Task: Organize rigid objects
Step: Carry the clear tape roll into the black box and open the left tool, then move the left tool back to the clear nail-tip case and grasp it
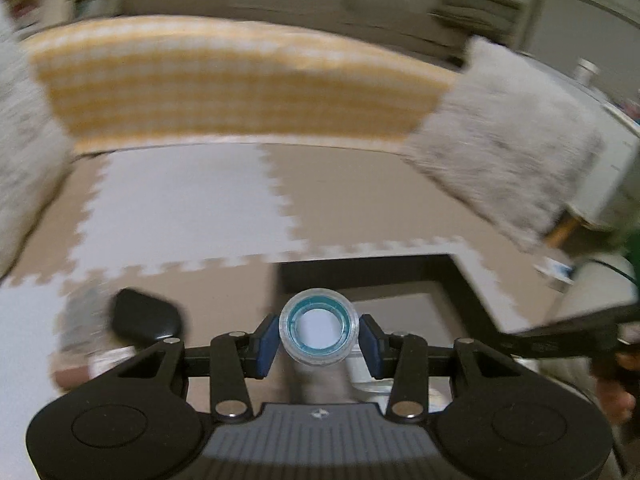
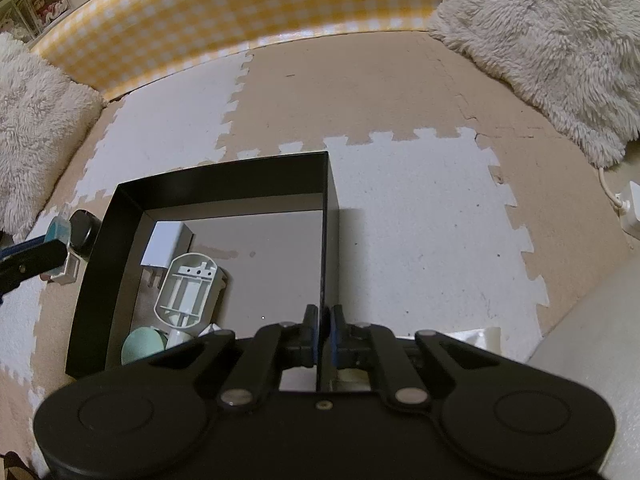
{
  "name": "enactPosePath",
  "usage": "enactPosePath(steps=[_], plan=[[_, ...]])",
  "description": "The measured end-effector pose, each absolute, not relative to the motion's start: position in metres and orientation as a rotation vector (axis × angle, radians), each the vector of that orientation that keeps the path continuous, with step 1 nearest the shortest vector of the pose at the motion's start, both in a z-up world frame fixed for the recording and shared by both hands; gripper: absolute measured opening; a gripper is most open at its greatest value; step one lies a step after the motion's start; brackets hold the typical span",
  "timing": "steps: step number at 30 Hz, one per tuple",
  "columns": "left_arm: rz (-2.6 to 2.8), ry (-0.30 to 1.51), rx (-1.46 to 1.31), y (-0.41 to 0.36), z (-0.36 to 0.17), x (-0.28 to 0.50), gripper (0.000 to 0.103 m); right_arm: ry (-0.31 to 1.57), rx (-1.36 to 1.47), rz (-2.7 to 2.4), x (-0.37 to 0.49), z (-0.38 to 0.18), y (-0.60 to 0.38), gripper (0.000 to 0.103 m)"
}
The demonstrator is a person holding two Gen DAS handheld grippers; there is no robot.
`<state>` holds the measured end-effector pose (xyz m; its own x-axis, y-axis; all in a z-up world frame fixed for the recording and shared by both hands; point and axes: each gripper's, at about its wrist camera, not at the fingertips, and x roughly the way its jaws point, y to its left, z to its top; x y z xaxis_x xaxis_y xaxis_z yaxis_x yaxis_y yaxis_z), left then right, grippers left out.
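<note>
Black puck (image 1: 145, 315) nr box (image 1: 472, 300)

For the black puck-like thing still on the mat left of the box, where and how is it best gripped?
Probably across its rounded sides, coming from above. The black puck looks low and smooth, lying flat on the mat just outside the box's left wall, so a top-down pinch across its width seems safest. The left gripper is shut on a clear cap, so it must drop that first.

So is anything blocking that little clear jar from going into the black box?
Nothing visible. The clear jar sits between the left fingers, and the black box is open-topped, with bare floor left inside beside the items already there.
</note>
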<state>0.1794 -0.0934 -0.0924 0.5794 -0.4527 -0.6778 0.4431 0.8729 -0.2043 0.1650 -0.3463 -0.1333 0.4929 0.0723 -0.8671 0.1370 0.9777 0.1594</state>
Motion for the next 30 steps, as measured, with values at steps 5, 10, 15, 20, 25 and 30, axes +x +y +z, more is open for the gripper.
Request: enactPosePath(steps=[5,10,15,20,25,30], plan=[[-0.672,0.806,0.057,-0.136,-0.1,0.162,0.044,1.06,0.23,-0.037,0.165,-0.133,-0.348,0.006],[-0.752,0.869,0.04,-0.163,-0.123,0.159,0.044,1.066,0.242,-0.034,0.165,-0.133,-0.349,0.007],[-0.804,0.907,0.015,-0.179,-0.141,0.156,0.044,1.071,0.258,-0.035,0.166,-0.133,-0.35,0.007],[-0.847,0.939,-0.06,-0.187,-0.154,0.156,0.044,1.074,0.249,-0.035,0.166,-0.132,-0.348,0.007],[-0.84,0.949,-0.096,-0.191,-0.16,0.154,0.053,1.075,0.253,-0.035,0.166,-0.133,-0.349,0.007],[-0.818,0.972,-0.099,-0.186,-0.155,0.157,0.074,1.076,0.252,-0.035,0.166,-0.133,-0.349,0.007]])
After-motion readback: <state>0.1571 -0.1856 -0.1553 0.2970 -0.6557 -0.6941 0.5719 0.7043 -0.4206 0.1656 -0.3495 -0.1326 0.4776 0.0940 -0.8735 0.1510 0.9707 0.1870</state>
